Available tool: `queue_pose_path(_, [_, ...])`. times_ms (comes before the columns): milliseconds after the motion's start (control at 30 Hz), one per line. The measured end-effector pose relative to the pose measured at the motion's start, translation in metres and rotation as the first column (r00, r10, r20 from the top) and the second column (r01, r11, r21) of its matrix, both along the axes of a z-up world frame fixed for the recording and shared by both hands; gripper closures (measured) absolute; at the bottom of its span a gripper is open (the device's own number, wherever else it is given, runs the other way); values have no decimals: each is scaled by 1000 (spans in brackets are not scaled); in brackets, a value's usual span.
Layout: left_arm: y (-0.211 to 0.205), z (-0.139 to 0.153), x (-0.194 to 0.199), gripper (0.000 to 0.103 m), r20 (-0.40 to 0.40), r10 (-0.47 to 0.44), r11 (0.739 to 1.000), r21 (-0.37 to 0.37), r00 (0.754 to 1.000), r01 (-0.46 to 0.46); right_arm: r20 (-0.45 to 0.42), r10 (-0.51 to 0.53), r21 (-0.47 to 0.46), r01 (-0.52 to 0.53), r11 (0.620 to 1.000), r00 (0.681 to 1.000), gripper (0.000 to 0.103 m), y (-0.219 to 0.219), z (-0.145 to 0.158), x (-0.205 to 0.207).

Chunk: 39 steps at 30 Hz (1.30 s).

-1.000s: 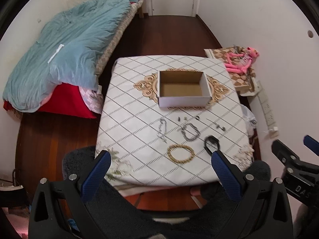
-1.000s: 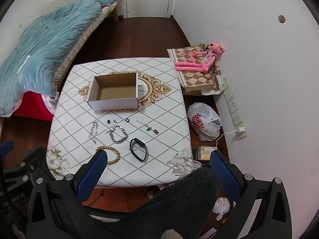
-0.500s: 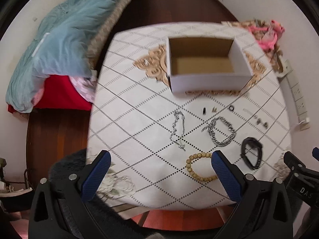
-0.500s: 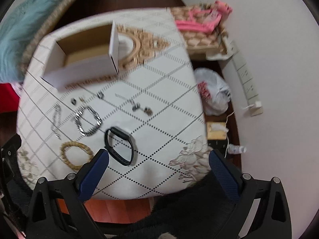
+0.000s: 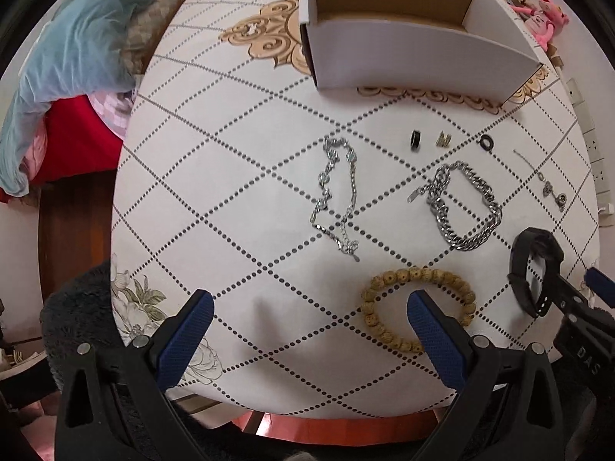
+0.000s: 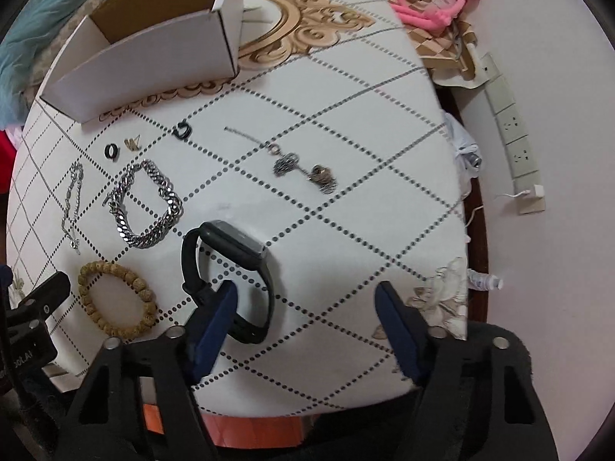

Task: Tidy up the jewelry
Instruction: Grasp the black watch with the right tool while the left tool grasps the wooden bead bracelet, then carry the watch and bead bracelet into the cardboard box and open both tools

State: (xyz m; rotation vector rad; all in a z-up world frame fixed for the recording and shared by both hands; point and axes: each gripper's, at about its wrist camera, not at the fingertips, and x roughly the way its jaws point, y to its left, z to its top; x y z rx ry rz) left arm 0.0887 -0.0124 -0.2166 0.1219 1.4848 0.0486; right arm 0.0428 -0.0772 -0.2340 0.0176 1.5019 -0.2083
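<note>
The jewelry lies on the bench [image 5: 230, 176] near its front edge: wooden bead bracelet [image 5: 419, 309], black watch [image 6: 226, 276], thick steel chain [image 5: 463, 207], thin chain [image 5: 338, 196]. The empty box [image 5: 407, 57] stands toward the back edge. Left tongs [image 5: 307, 330] and right tongs [image 6: 307, 322] are both released, over the front edge.

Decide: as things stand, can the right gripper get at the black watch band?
Probably yes. The right gripper is open just above the black watch band, one finger already over its strap, and nothing lies between them.

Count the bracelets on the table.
3, not counting the watch: thin chain at left, thick chain mid-table, beaded bracelet nearest the left gripper.
</note>
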Motion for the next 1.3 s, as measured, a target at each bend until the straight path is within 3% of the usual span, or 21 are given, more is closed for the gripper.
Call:
queue_pose_path(167, [9,-6,-1,1,-15,12,1000,-27,1000,-13,-10,4,29,-4,1000,1000,62,4,-15,2])
queue_pose_path(300, [22,-11,-6,1,-19,21,998,-64,1000,-23,11,10,41,-11,999,1000,99,9,-19,-2])
queue_pose_path(467, [36,-22,-15,4,-46,37,987,-153,998,-44,47,-23,57,21,998,999,100,9,-7,-14])
queue_pose_path(533, [34,-30,-16,29,-66,21,985,-171,998,-32,55,-35,59,32,998,998,100,7,-3,-18])
queue_pose_path(600, [30,-37,-18,43,-78,-3,984,-177,997,-11,60,-42,56,39,998,997,100,4,1,-19])
queue_pose_path(667, [24,-38,-20,47,-58,-39,988,-155,998,29,67,-53,49,50,998,996,100,-3,2,-16])
queue_pose_path(733, [15,-37,-25,65,-24,-100,986,-139,995,96,69,-61,43,58,997,996,100,-9,2,-16])
queue_pose_path(933, [10,-39,-35,96,22,-188,973,-131,982,190,62,-67,33,65,997,996,100,-17,0,-17])
queue_pose_path(1100, [28,-36,-39,96,47,-172,970,-169,984,177,73,-68,36,65,997,995,100,-11,5,-21])
queue_pose_path(1300, [58,-5,-42,96,101,-144,954,-251,984,165,106,-70,54,64,996,992,100,-6,20,-24])
